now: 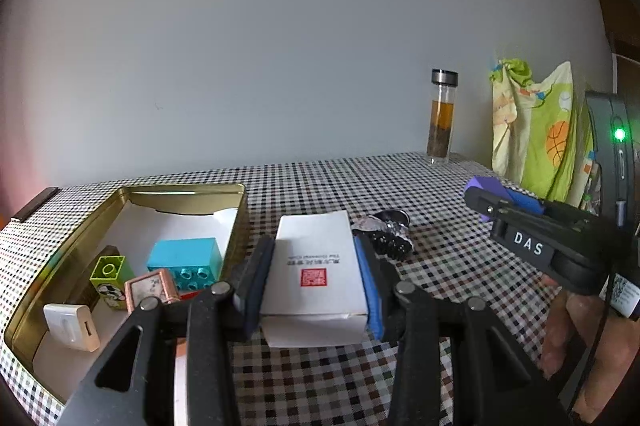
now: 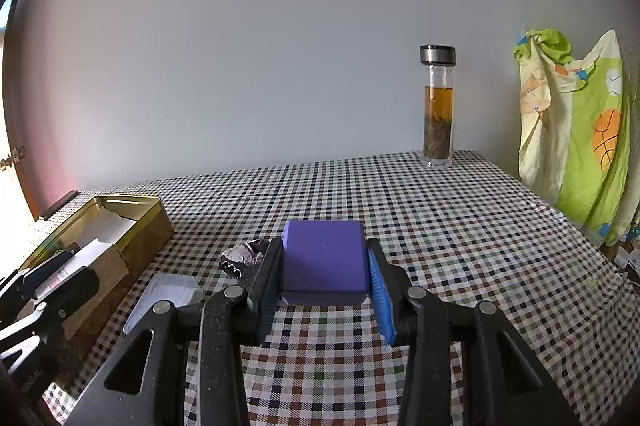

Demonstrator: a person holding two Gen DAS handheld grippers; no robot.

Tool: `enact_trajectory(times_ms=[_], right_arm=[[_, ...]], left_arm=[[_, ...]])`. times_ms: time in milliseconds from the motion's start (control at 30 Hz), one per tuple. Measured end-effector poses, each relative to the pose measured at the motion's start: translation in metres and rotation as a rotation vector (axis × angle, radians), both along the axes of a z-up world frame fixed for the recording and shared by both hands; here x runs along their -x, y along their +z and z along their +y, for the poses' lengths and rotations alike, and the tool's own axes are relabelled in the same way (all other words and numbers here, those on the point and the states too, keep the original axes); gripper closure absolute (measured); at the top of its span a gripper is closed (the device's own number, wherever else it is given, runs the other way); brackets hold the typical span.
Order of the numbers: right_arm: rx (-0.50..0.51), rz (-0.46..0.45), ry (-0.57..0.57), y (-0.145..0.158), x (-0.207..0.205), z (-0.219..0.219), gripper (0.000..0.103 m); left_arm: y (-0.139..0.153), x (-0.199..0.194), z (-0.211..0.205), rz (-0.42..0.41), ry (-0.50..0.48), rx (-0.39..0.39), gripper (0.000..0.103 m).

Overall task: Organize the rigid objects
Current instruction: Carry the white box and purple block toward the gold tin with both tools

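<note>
Grippers at work over a checkered tablecloth: left gripper clamps a white box at frame centre; right gripper clamps a purple block; gold tin lower left.

Gold rectangular metal tin: glossy, reflective walls, white paper lining. Turquoise studded plastic brick: shiny. White rectangular cardboard box: matt, smooth. Purple plastic block: matt. Checked tablecloth: woven-looking. Clear glass bottle: brushed metal cap. Green printed cloth: soft, crumpled.
</note>
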State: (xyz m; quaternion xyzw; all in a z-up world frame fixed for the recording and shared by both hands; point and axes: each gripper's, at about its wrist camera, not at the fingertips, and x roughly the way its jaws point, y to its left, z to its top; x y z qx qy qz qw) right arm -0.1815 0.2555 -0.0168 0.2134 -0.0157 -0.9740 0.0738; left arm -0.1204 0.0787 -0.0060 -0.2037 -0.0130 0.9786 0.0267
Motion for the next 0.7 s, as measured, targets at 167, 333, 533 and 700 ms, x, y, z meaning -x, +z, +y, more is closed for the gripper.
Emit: enact_trajectory(times_ms=[167,333,533,700], right_arm=[[0.015,0.013,0.006,0.002,-0.007,-0.002,0.061],[0.003,0.043,0.012,0.004,-0.015,-0.008,0.061],[0.002,0.075,0.019,0.005,-0.024,-0.013,0.061],[0.003,0.107,0.029,0.007,-0.033,-0.019,0.061]], left_arm=[[0.003,-0.008,0.002,0.035,0.008,0.013,0.063],[0.004,-0.012,-0.001,0.049,0.011,0.015,0.063],[0.004,-0.015,-0.008,0.059,0.015,0.000,0.063],[0.004,-0.019,-0.013,0.065,0.021,-0.008,0.063]])
